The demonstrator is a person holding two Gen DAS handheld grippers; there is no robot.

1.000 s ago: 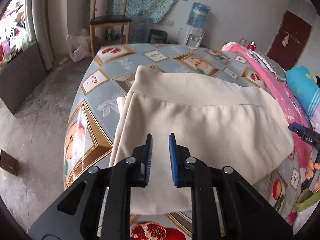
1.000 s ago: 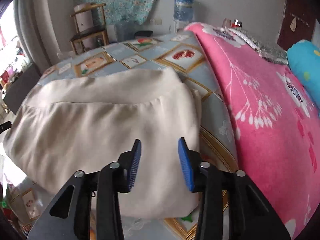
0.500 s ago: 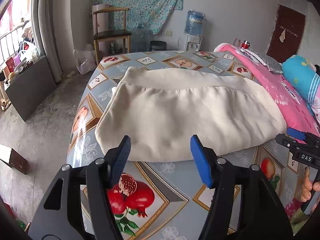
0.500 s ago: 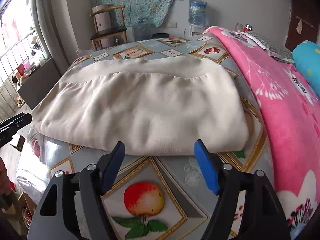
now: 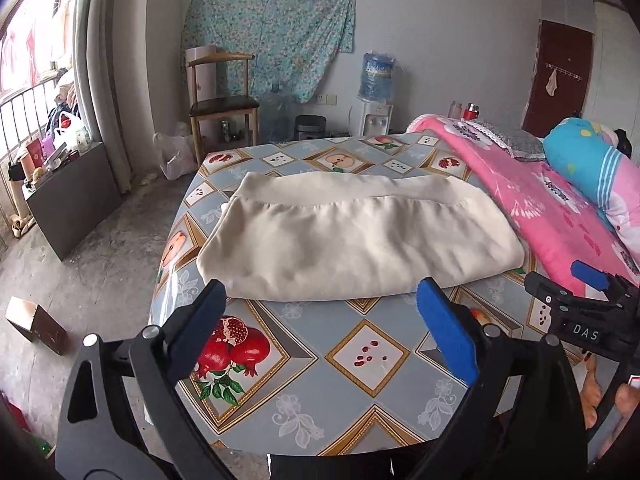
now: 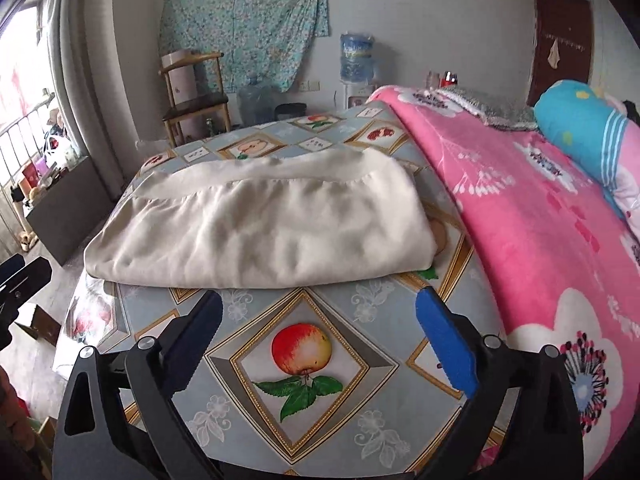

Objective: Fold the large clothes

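Note:
A cream garment [image 5: 356,236] [image 6: 264,228] lies folded into a wide rectangle on the fruit-patterned tablecloth [image 5: 360,364] [image 6: 304,396], its ribbed hem along the far edge. My left gripper [image 5: 320,300] hangs over the cloth's near part, short of the garment's front fold. Its jaws are opening wide and hold nothing. My right gripper [image 6: 318,306] is likewise back from the fold, jaws opening, nothing between them. In the left wrist view the right gripper [image 5: 580,300] shows at the right edge, with a person's fingers below it.
A pink flowered blanket [image 6: 540,216] and a blue pillow [image 6: 576,124] lie to the right of the garment. A wooden chair [image 5: 220,100], a water dispenser [image 5: 374,92] and a dark cabinet [image 5: 76,200] stand beyond. A small box [image 5: 36,324] sits on the concrete floor at left.
Both grippers have let go of the garment, pulled back and up from it, and their jaws have spread wide. The folded garment now lies untouched.

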